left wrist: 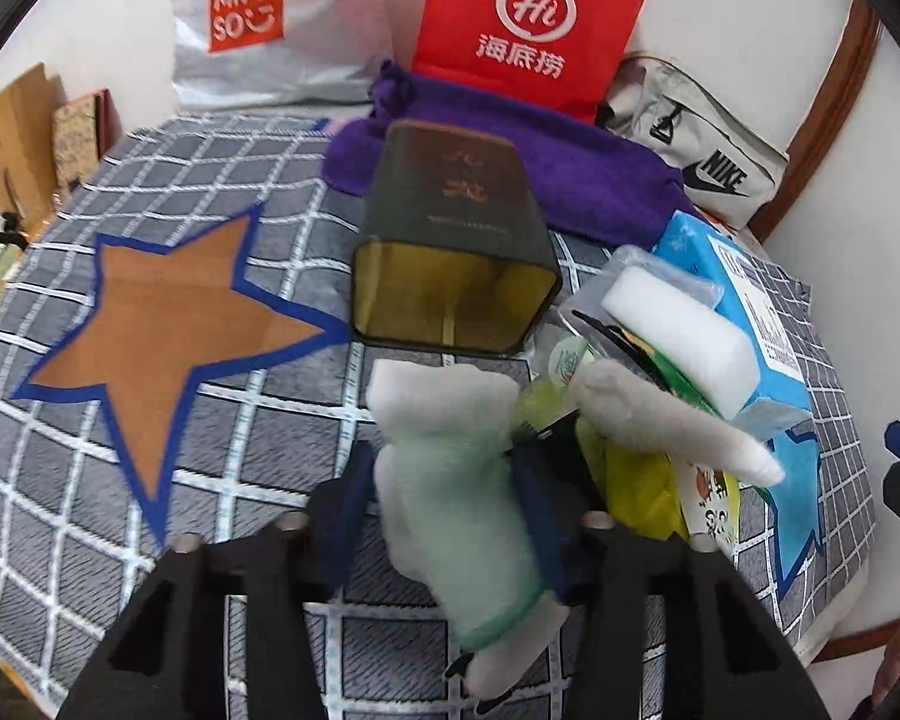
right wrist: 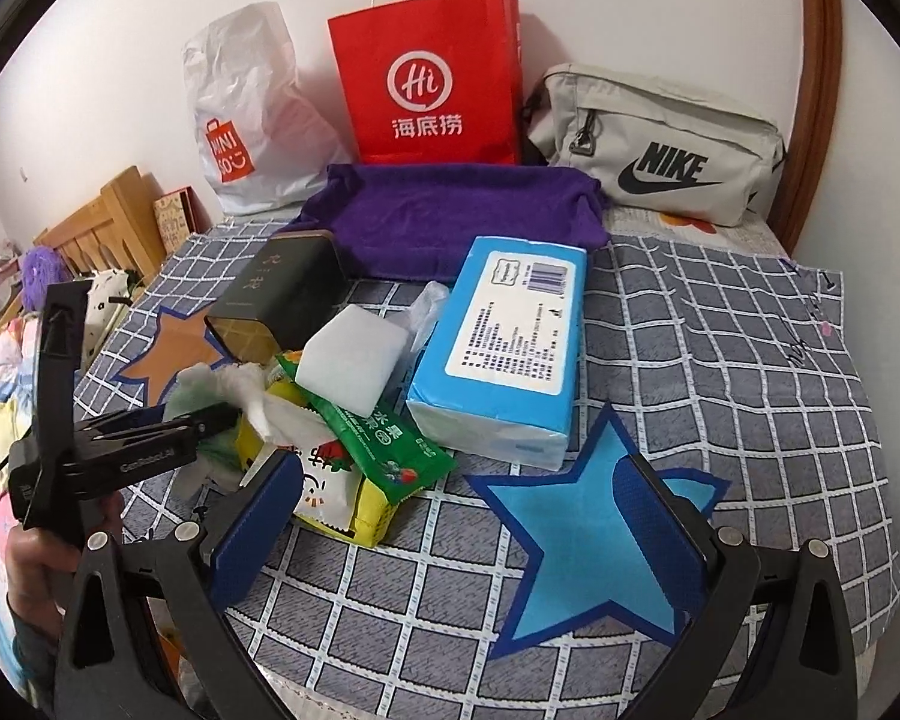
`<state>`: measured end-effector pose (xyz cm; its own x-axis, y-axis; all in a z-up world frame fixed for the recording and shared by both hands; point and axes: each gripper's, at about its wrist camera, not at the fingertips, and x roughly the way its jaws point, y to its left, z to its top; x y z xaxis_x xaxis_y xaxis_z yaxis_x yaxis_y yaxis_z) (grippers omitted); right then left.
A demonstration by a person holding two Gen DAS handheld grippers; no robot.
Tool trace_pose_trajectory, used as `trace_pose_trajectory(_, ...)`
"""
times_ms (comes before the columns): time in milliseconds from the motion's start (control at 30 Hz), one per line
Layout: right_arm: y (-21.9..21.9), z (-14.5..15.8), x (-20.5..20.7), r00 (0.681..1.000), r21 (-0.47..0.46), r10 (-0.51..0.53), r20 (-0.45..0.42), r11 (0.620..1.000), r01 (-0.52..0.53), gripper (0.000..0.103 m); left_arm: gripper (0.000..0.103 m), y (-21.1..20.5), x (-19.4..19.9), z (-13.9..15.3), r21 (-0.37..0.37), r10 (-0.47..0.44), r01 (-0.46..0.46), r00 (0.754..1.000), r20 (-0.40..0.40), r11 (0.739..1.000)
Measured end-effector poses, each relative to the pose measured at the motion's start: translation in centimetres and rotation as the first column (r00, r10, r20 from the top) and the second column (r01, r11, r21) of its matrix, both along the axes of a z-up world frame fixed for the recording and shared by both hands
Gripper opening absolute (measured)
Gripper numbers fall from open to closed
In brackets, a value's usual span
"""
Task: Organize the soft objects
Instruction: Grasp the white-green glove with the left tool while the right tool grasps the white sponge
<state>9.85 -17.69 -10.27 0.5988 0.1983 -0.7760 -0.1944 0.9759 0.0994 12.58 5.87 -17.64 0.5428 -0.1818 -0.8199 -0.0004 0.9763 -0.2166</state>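
My left gripper (left wrist: 444, 480) is shut on a pale green and white soft cloth (left wrist: 450, 468), held above the checked sheet in front of a dark tin box (left wrist: 456, 252) lying on its side, open end toward me. The same gripper (right wrist: 210, 420) and cloth (right wrist: 222, 384) show at the left of the right wrist view. My right gripper (right wrist: 456, 516) is open and empty above a blue star patch (right wrist: 576, 540). A pile holds a white sponge (right wrist: 351, 360), a blue tissue pack (right wrist: 504, 348), a green snack packet (right wrist: 384, 438) and a yellow packet (right wrist: 366, 510).
A purple towel (right wrist: 450, 210) lies behind the pile. A red paper bag (right wrist: 432, 78), a Miniso plastic bag (right wrist: 252, 120) and a grey Nike pouch (right wrist: 660, 144) stand against the wall. An orange star patch (left wrist: 168, 324) marks the sheet. A wooden headboard (right wrist: 102, 222) is at the left.
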Motion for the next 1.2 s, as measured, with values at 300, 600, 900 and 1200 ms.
trace_pose_trajectory(300,2.9,-0.2,2.5,0.998,0.014,0.063,0.007,0.998,-0.063,0.101,0.014,2.7,-0.2,1.6,0.015,0.035,-0.035,0.998,0.058,0.999)
trace_pose_trajectory(600,5.4,-2.3,6.6,0.994,0.101,0.08,-0.078,0.992,-0.071,0.088,0.014,5.6,0.8,0.6,0.02,0.102,-0.103,0.994,0.029,0.994)
trace_pose_trajectory(900,7.7,-3.9,7.7,0.989,0.093,0.094,-0.11,0.992,-0.084,0.067,0.014,5.7,1.5,-0.1,-0.014,0.088,-0.087,0.996,0.02,0.996)
trace_pose_trajectory(1200,7.0,-2.4,5.8,0.99,0.083,0.138,-0.036,0.987,-0.134,0.05,0.014,5.9,1.0,0.2,-0.018,0.106,-0.106,0.994,0.014,0.994)
